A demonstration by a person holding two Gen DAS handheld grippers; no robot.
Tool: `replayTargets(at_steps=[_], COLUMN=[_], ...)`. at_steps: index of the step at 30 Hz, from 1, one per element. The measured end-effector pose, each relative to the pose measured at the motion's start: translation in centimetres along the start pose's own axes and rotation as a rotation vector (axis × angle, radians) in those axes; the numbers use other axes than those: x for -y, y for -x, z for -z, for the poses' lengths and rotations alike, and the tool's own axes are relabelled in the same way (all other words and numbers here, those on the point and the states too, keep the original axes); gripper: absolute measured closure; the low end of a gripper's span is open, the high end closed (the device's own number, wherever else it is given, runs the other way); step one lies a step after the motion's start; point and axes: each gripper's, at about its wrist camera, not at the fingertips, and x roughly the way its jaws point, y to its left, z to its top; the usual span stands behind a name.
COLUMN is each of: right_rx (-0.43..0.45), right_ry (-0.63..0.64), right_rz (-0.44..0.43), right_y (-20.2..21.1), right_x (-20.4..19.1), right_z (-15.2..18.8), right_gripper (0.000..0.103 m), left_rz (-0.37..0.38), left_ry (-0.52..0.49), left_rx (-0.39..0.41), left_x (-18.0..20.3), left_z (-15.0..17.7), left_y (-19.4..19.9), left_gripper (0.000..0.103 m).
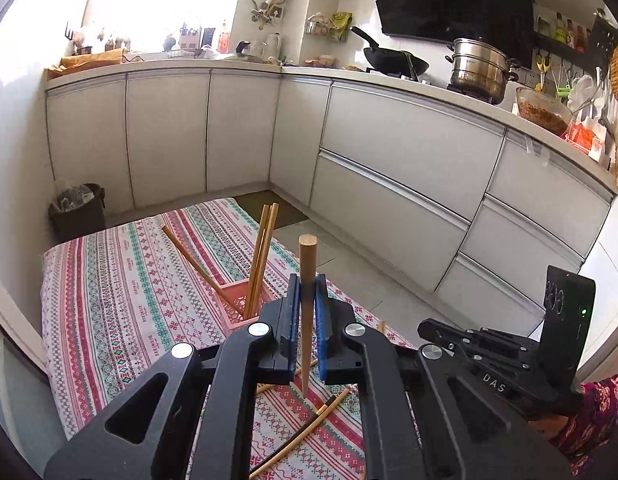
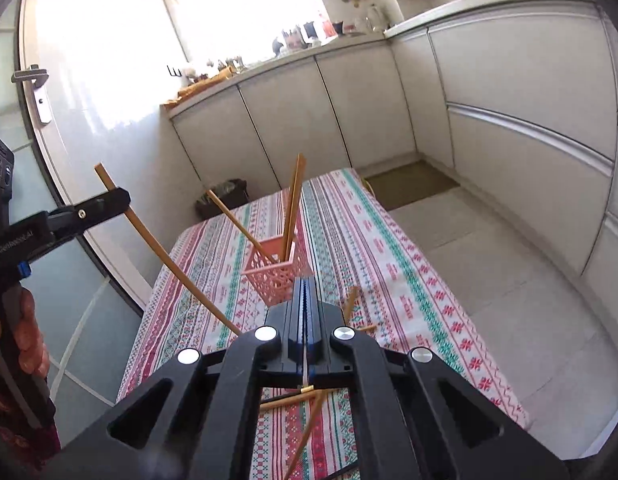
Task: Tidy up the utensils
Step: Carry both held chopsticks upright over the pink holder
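Observation:
My left gripper point(image 1: 307, 280) is shut on a wooden chopstick point(image 1: 307, 304), holding it upright above the table; it shows from the side in the right wrist view point(image 2: 149, 236), held by the left gripper point(image 2: 109, 200). A pink lattice basket point(image 1: 237, 304) point(image 2: 279, 276) stands on the table with several chopsticks point(image 1: 261, 256) point(image 2: 291, 208) leaning in it. Loose chopsticks point(image 1: 305, 432) point(image 2: 309, 432) lie on the cloth near me. My right gripper point(image 2: 305, 292) is shut with nothing seen between its pads, just in front of the basket; its body shows in the left wrist view point(image 1: 489, 352).
The table has a striped patterned cloth point(image 1: 121, 300) point(image 2: 389, 264). White kitchen cabinets point(image 1: 389, 168) run along the far side and right. A dark bin point(image 1: 79, 212) stands on the floor past the table's far left corner. Tiled floor point(image 2: 489, 256) lies to the right.

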Motion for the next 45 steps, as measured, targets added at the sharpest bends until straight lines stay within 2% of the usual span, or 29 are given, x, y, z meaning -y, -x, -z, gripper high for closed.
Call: replayTargets(at_steps=[2,3,5,7,8,9,11,13,20,21,22,23,24,26,29,32,35,39,43,45], right_rx=[-0.046,-0.107,-0.284,-0.455,-0.532,-0.606,-0.681,-0.753,-0.854,-0.846,-0.862,-0.859,-0.845,-0.799,-0.714,-0.57,-0.42,-0.222,-0.111,-0.07], right_ry=[-0.01,-0.039,-0.151,-0.347,-0.455,-0.526,-0.613,-0.598,-0.441,-0.388,-0.338,-0.294,-0.262,-0.26,-0.338,-0.333,-0.327,-0.237,-0.175,-0.14], right_rz=[0.014,0.011,0.027,0.049,0.065,0.072,0.096,0.144,0.327,0.358,0.391,0.406,0.413,0.406,0.27,0.193,0.129,0.069,0.019,0.007], right_y=[-0.3,-1.1,-3.8,-7.3,-9.3,-11.2,-13.7,-15.7,-21.3,-21.7,-22.1,-22.4,-22.4,-21.9,-19.9,-16.5,-12.5,-7.8,-4.2,-4.0], right_x=[0.4,1.1,3.6,7.5,9.5,11.0,12.7,12.6,9.8,9.2,8.5,7.8,7.3,7.3,8.4,8.7,8.3,6.2,5.1,4.0], right_z=[-0.6,-0.7,-0.5,0.1,0.3,0.5,0.6,0.7,1.4,1.4,1.7,2.1,2.3,2.9,4.0,3.8,2.7,-0.6,-2.6,-3.7], right_gripper=[0.102,0.102,0.099,0.077,0.062,0.06,0.06,0.06,0.06,0.07,0.073,0.093,0.094,0.095,0.095,0.095,0.095,0.095,0.095,0.095], left_rz=[0.001,0.003,0.007,0.009,0.012,0.013,0.018,0.026,0.029,0.028,0.026,0.022,0.019,0.015,0.009,0.002,-0.003,-0.014,-0.025,-0.03], left_ry=[-0.001,-0.003,-0.009,-0.012,-0.013,-0.015,-0.017,-0.018,-0.007,-0.004,-0.001,0.001,0.005,0.017,0.023,0.029,0.039,0.056,0.073,0.081], left_rx=[-0.008,-0.012,-0.02,-0.026,-0.026,-0.026,-0.024,-0.021,-0.027,-0.026,-0.023,-0.019,-0.014,-0.004,-0.002,0.005,0.022,0.038,0.05,0.05], left_x=[0.2,0.3,0.4,0.5,0.6,0.6,0.6,0.4,-0.2,-0.3,-0.4,-0.5,-0.6,-0.8,-1.0,-1.1,-1.0,-0.8,-0.8,-0.8], left_z=[-0.1,-0.1,0.1,0.1,0.1,0.1,0.2,0.2,0.2,0.3,0.2,0.2,0.1,0.1,0.2,0.2,0.0,-0.5,-1.0,-1.3], left_y=[-0.3,-0.4,-0.6,-0.8,-0.9,-0.9,-0.8,-0.8,-0.9,-0.8,-0.6,-0.5,-0.3,0.0,0.3,0.5,0.7,0.8,0.7,0.4], left_gripper=[0.097,0.097,0.097,0.097,0.097,0.097,0.097,0.097,0.097,0.097,0.097,0.096,0.096,0.096,0.096,0.096,0.096,0.097,0.096,0.097])
